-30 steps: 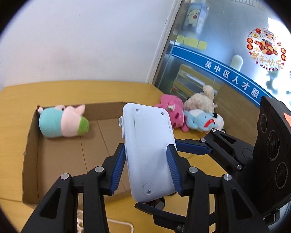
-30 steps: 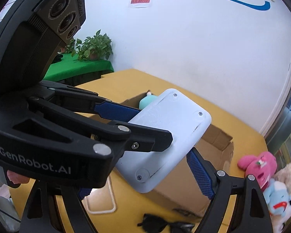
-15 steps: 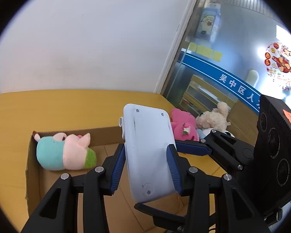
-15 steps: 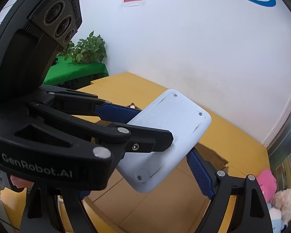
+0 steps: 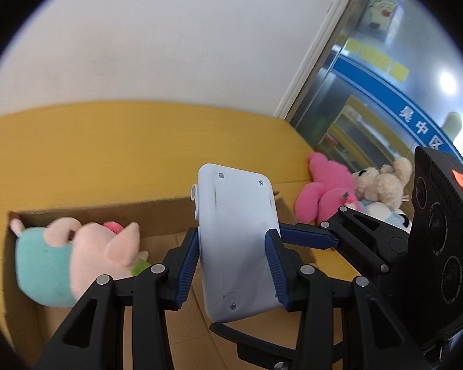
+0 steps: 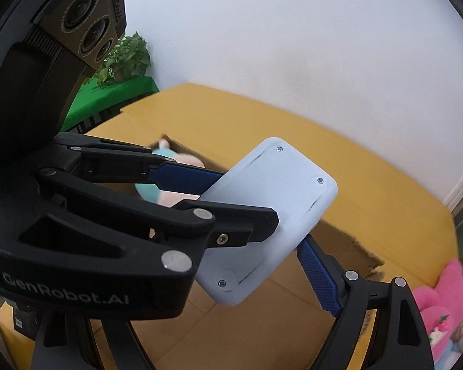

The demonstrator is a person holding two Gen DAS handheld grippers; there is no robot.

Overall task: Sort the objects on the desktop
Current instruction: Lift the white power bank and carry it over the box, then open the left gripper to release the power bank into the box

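Note:
My left gripper (image 5: 233, 265) is shut on a white flat rounded device (image 5: 236, 234), held upright above the open cardboard box (image 5: 77, 212). The device also shows in the right wrist view (image 6: 268, 215). My right gripper (image 6: 293, 243) stands beside the device; one blue pad (image 6: 318, 277) is at its lower edge, and I cannot tell whether the jaws press on it. A teal and pink plush toy (image 5: 71, 259) lies inside the box at its left end, also seen in the right wrist view (image 6: 169, 169).
A pink plush (image 5: 324, 191) and a beige plush bear (image 5: 379, 185) lie on the yellow table (image 5: 108, 154) right of the box, near a glass wall. The pink plush shows in the right wrist view (image 6: 441, 302). A white wall is behind; a potted plant (image 6: 126, 58) stands far left.
Both grippers have moved forward and lower over the box with the white device. The plush in the box now looks closer and larger.

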